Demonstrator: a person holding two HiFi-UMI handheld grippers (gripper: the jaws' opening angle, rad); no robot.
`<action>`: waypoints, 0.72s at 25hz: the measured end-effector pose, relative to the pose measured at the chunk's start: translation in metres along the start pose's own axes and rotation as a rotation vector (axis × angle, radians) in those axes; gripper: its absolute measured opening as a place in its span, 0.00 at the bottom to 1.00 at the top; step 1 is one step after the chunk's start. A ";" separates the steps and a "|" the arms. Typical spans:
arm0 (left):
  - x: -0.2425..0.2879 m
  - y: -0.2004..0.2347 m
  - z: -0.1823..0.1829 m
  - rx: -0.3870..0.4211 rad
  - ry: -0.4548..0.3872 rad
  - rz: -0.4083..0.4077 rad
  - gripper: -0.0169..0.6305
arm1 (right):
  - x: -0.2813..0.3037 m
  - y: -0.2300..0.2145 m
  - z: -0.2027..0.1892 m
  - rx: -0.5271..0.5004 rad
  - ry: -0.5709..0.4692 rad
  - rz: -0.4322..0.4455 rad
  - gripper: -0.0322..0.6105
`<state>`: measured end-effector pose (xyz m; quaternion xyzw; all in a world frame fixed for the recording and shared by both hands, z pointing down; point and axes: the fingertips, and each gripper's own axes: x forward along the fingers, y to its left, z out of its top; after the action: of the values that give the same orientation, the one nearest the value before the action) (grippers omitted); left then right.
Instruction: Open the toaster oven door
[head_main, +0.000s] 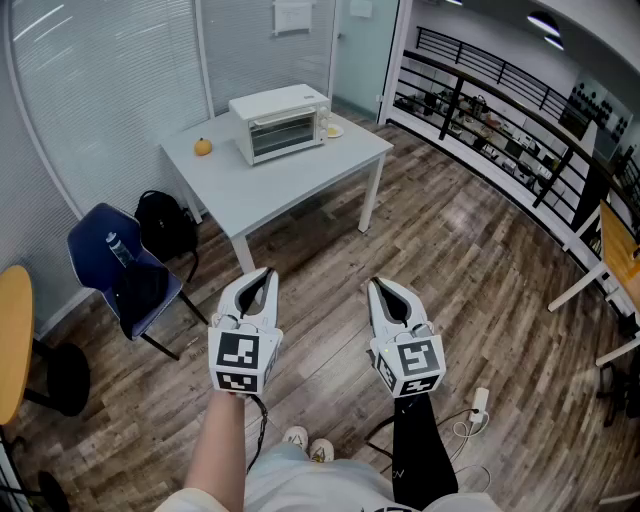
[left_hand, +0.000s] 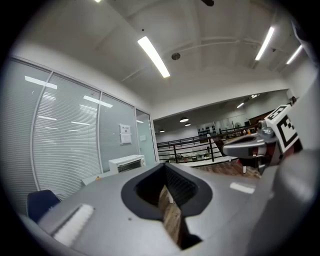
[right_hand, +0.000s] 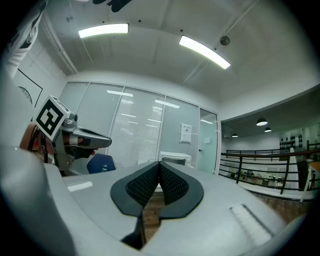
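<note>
The toaster oven (head_main: 280, 122) sits toward the back edge of the white table (head_main: 300, 180), close to the blinds of the glass wall. Its long side runs across the table. The glass door faces out over the tabletop toward the person and is shut. The handle is too small to make out from here. An orange (head_main: 203, 147) lies apart from it on the left, and something small on a plate (head_main: 334, 130) sits just beside its right end. The tabletop in front of the door is bare.

A wide stretch of wood floor (head_main: 450, 260) lies open between the table and the person. A blue chair (head_main: 120, 270) and a black backpack (head_main: 165, 225) stand off to the left. The left gripper (head_main: 265, 273) and the right gripper (head_main: 377, 286) hang low, well away from the oven. Both have their jaw tips pressed together on nothing.
</note>
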<state>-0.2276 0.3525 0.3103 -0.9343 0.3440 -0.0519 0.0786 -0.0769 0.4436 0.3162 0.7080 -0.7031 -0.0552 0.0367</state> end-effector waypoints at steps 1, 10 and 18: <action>0.000 0.001 0.001 0.000 0.000 0.004 0.12 | 0.001 0.000 0.001 -0.002 0.001 0.000 0.06; 0.003 0.020 0.003 0.022 -0.011 -0.025 0.12 | 0.026 0.021 0.009 0.007 0.001 0.015 0.05; 0.004 0.049 -0.003 0.036 -0.022 -0.054 0.12 | 0.046 0.043 0.009 0.017 -0.012 -0.013 0.05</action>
<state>-0.2557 0.3131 0.3041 -0.9421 0.3169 -0.0499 0.0978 -0.1206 0.3970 0.3114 0.7126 -0.6990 -0.0538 0.0260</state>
